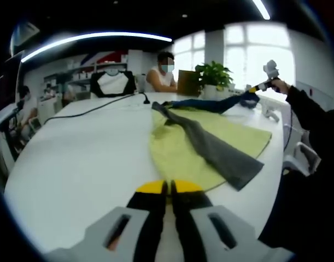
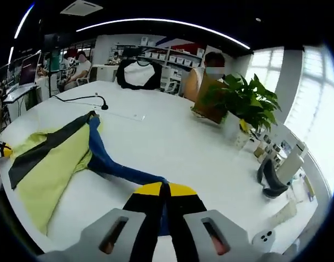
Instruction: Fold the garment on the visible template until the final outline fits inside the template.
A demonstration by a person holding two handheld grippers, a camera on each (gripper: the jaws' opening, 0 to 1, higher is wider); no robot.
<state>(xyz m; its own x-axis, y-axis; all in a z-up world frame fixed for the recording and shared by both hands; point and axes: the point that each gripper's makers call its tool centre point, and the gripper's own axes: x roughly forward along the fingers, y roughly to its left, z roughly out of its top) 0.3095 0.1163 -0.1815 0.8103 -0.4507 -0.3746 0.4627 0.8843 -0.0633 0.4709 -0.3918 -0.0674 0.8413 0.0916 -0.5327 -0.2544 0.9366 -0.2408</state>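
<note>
Nearest, the left gripper hovers over the bare white table with its jaws pressed together on nothing, just short of the yellow-green template. Across that one template lies the single garment, a grey leg near and a blue leg stretched off the far edge. There the right gripper clamps the blue leg's end and holds it taut (probably to swing it back over). Beyond stand one potted plant and several seated people.

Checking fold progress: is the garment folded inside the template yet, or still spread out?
Still spread out. The garment stretches across the yellow-green template, its blue end past the edge and clamped in the right gripper.
</note>
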